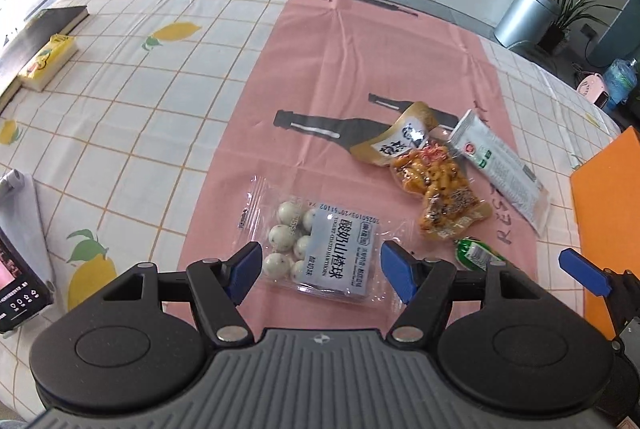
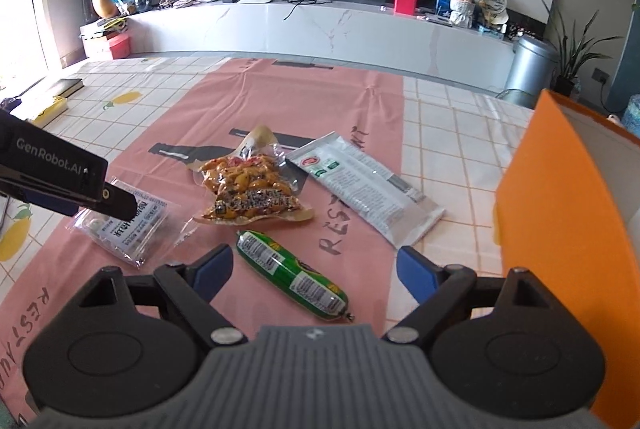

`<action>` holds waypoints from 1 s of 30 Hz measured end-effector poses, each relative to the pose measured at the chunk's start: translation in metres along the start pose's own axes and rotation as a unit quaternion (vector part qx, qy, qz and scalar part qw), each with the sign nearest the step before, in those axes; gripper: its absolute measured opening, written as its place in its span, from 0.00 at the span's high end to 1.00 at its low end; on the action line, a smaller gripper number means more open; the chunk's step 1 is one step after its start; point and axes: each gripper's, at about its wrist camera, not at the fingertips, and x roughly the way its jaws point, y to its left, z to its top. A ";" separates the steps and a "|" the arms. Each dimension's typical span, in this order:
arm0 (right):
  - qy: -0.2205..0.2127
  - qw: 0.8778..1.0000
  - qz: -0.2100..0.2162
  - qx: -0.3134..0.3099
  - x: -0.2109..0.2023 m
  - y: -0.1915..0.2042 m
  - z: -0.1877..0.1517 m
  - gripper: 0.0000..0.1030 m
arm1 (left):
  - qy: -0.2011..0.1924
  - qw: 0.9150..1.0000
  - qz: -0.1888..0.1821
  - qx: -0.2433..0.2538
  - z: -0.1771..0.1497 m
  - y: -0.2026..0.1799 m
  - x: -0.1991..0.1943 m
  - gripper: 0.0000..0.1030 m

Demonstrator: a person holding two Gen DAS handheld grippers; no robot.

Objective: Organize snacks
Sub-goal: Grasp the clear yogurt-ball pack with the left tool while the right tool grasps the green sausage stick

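Note:
Several snack packs lie on the pink cloth. A clear bag of white yogurt hawthorn balls [image 1: 316,253] [image 2: 128,225] lies between the fingers of my open left gripper [image 1: 320,273], which hovers over it. My open right gripper [image 2: 312,269] hovers over a green sausage [image 2: 292,275] [image 1: 476,253]. Beyond it lie an orange-yellow snack pouch [image 2: 244,193] [image 1: 436,189] and a white and grey bar wrapper [image 2: 368,185] [image 1: 500,169]. The left gripper's body [image 2: 52,173] shows in the right wrist view.
An orange box [image 2: 560,229] [image 1: 608,221] stands open at the right edge. A yellow tissue pack [image 1: 48,61] and a dark book [image 1: 44,29] lie far left. A phone [image 1: 16,285] sits near left. The table has a checked lemon cloth [image 1: 140,129].

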 end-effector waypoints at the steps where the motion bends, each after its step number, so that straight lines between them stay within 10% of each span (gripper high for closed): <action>1: 0.002 1.000 0.003 0.003 0.003 -0.001 0.000 0.21 | -0.003 1.000 0.004 0.003 0.000 -0.001 0.002 0.22; 20: 0.050 0.996 0.064 0.040 -0.006 -0.002 -0.022 0.63 | 0.086 0.986 -0.136 0.050 -0.020 -0.032 -0.001 0.20; 30: 0.016 0.997 0.065 0.041 -0.010 -0.007 -0.018 0.54 | 0.003 0.981 -0.067 0.180 -0.014 -0.053 -0.015 0.19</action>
